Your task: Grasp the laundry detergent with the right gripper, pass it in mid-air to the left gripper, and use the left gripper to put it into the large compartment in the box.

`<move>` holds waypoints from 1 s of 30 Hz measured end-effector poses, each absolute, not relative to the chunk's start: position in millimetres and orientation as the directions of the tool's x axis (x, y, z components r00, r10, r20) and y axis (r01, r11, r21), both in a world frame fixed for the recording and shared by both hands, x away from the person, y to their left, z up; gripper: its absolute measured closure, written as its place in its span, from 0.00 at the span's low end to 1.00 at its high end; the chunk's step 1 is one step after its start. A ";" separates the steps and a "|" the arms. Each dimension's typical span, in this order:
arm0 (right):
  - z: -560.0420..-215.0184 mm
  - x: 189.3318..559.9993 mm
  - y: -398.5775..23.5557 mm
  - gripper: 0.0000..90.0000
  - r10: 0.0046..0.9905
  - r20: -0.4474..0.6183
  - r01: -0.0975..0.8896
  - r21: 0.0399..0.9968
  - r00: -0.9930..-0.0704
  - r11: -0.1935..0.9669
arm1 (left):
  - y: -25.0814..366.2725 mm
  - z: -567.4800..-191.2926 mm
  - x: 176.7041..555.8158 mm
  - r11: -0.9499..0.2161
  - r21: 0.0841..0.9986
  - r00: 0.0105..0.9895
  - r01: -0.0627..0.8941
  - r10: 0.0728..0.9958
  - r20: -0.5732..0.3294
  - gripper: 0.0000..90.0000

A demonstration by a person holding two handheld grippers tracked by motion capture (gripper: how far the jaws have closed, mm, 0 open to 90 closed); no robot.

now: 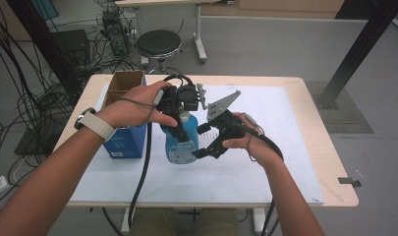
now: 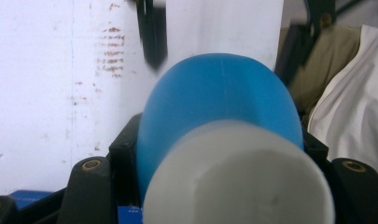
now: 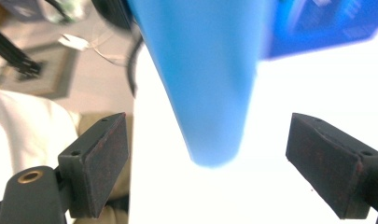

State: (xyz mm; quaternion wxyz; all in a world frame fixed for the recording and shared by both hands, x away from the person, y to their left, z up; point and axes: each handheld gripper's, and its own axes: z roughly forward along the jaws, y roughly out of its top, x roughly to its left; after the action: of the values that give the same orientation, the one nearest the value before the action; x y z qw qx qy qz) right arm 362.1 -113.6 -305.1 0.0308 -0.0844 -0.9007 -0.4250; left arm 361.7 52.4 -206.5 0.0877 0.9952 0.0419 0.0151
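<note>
A blue plastic bottle [image 1: 182, 145] with a white cap [image 2: 238, 177] and a label is upright over the white mat [image 1: 265, 167]. My left gripper [image 1: 179, 105] is shut on its upper part. In the left gripper view the blue shoulder [image 2: 214, 93] fills the gap between the jaws of the left gripper [image 2: 219, 154]. My right gripper [image 1: 202, 141] stands open at the bottle's right side, low down. In the right gripper view the bottle's lower end [image 3: 210, 93] lies between the wide-apart pads [image 3: 102, 163] of the right gripper [image 3: 217, 168], touching neither.
An open blue cardboard box [image 1: 123, 142] stands on the mat just left of the bottle, under my left wrist. The wooden table edge [image 1: 334, 147] runs beyond the mat. A black stool [image 1: 158, 43] and loose cables lie behind the table.
</note>
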 end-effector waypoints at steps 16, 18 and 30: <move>-315.8 365.9 -179.4 0.13 0.323 0.007 0.310 0.302 -0.946 0.901 | 59.8 -193.8 375.5 -0.950 0.130 0.952 0.283 0.294 0.080 0.42; -316.0 365.7 -186.6 0.13 0.326 0.011 0.315 0.293 -0.945 0.903 | 60.6 -190.6 377.7 -0.938 0.130 0.940 0.320 0.332 0.079 0.42; -307.4 365.2 -209.8 0.13 0.351 0.005 0.340 0.269 -0.936 0.901 | 68.4 -158.4 390.8 -0.827 0.156 0.827 0.541 0.556 0.079 0.42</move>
State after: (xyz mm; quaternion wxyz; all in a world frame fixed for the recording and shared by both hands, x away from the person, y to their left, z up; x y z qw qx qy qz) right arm 365.2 -209.8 -307.4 -0.0219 -0.1772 -0.9748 -0.1340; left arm 390.8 68.4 -158.4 0.0633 0.9538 0.2874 0.0605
